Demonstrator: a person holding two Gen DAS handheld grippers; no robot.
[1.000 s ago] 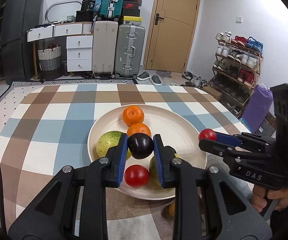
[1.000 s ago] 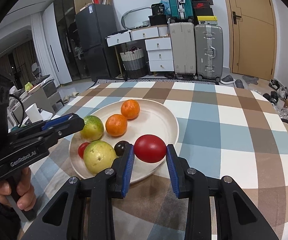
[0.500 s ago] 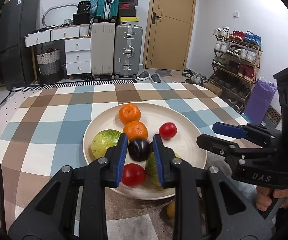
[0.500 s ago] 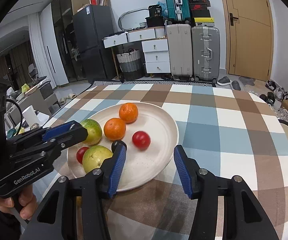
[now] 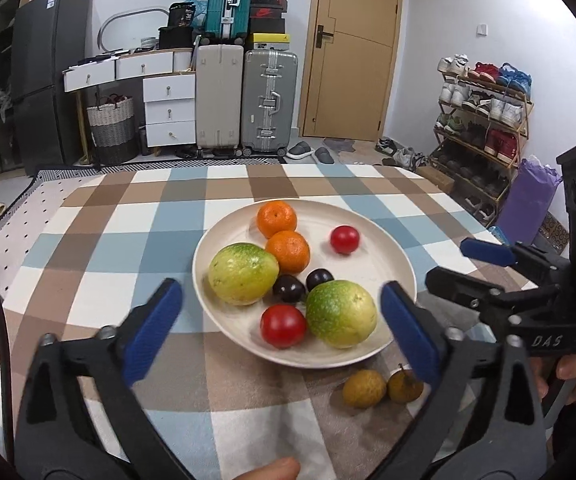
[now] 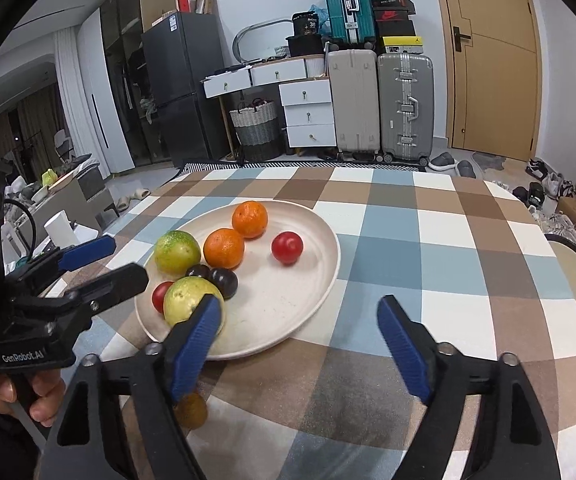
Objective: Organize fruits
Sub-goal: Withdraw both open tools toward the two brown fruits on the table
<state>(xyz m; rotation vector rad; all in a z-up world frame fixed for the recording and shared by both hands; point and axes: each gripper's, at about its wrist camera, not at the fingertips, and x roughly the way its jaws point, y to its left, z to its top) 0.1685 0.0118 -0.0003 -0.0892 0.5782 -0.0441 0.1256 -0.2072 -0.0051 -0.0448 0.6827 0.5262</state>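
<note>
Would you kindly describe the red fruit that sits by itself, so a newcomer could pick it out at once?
Start at the cream plate on the checked tablecloth. Most fruit crowds its near and left parts, but one small red fruit lies on the far right of the plate, touching nothing. The other red fruit is nearer the camera, wedged against a green-yellow fruit.

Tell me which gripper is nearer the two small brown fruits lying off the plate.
Left, I'd judge. The left gripper, open, hangs just before the brown fruits, which lie beside its right finger. The right gripper, also open, sits further back by the plate rim.
</note>
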